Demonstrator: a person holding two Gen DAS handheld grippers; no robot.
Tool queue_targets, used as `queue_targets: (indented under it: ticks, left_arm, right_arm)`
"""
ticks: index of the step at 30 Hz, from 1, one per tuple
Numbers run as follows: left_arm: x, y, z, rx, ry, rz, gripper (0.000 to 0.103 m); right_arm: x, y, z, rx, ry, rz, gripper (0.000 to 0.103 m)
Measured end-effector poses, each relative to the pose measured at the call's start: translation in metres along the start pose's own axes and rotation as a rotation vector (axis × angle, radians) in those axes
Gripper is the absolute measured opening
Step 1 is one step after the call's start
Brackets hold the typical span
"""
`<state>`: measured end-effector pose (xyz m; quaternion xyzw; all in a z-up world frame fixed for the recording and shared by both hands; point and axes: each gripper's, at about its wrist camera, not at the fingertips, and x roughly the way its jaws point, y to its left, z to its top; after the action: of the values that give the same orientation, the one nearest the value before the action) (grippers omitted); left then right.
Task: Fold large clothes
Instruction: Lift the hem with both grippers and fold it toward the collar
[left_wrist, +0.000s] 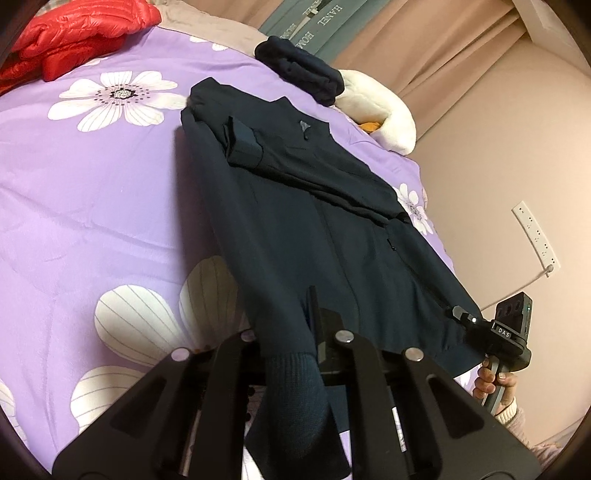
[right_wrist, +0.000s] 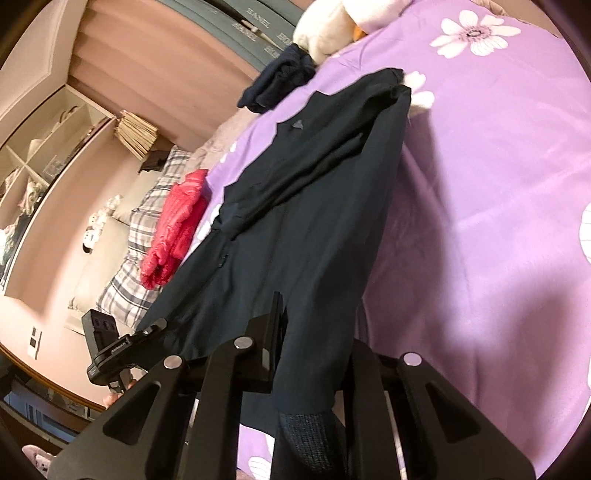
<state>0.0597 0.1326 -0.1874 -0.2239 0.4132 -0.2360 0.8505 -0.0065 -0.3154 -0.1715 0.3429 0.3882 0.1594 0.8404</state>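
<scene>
A dark navy jacket (left_wrist: 295, 206) lies face up on the purple flowered bedspread (left_wrist: 92, 184), collar at the far end, with a sleeve folded across its chest. My left gripper (left_wrist: 303, 325) is shut on the ribbed hem at the jacket's near left corner, and the band hangs down between the fingers. My right gripper (right_wrist: 295, 325) is shut on the ribbed hem of the same jacket (right_wrist: 295, 206) at the other near corner. Each gripper shows in the other's view: the right gripper (left_wrist: 461, 314) at the hem's right end, the left gripper (right_wrist: 155, 328) at its left end. The near hem is raised off the bed.
A red puffer jacket (left_wrist: 74, 40) lies at the far left of the bed. A folded dark garment (left_wrist: 303, 66) and a white plush item (left_wrist: 376, 107) sit beyond the collar. A wall with a power strip (left_wrist: 535, 232) borders the right side; plaid pillows (right_wrist: 147, 206) lie at the head.
</scene>
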Motion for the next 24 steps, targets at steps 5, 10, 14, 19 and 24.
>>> queue_targets:
  ticks: [5, 10, 14, 19, 24]
  left_arm:
    - [-0.004, -0.006, 0.000, 0.018, -0.010, -0.011, 0.009]
    - [-0.011, -0.013, 0.002, 0.039, -0.022, -0.034, 0.009]
    - [-0.021, -0.023, 0.005, 0.078, -0.032, -0.046, 0.009]
    - [-0.036, -0.035, 0.007, 0.123, -0.046, -0.056, 0.009]
    - [-0.052, -0.048, 0.004, 0.158, -0.063, -0.065, 0.009]
  right_arm:
    - [-0.005, 0.007, 0.003, -0.014, -0.014, 0.032, 0.012]
    - [-0.014, 0.020, 0.004, -0.045, -0.025, 0.080, 0.012]
    - [-0.022, 0.030, 0.006, -0.079, -0.026, 0.107, 0.012]
    - [-0.036, 0.045, 0.008, -0.123, -0.041, 0.132, 0.012]
    - [-0.051, 0.058, 0.007, -0.177, -0.056, 0.165, 0.012]
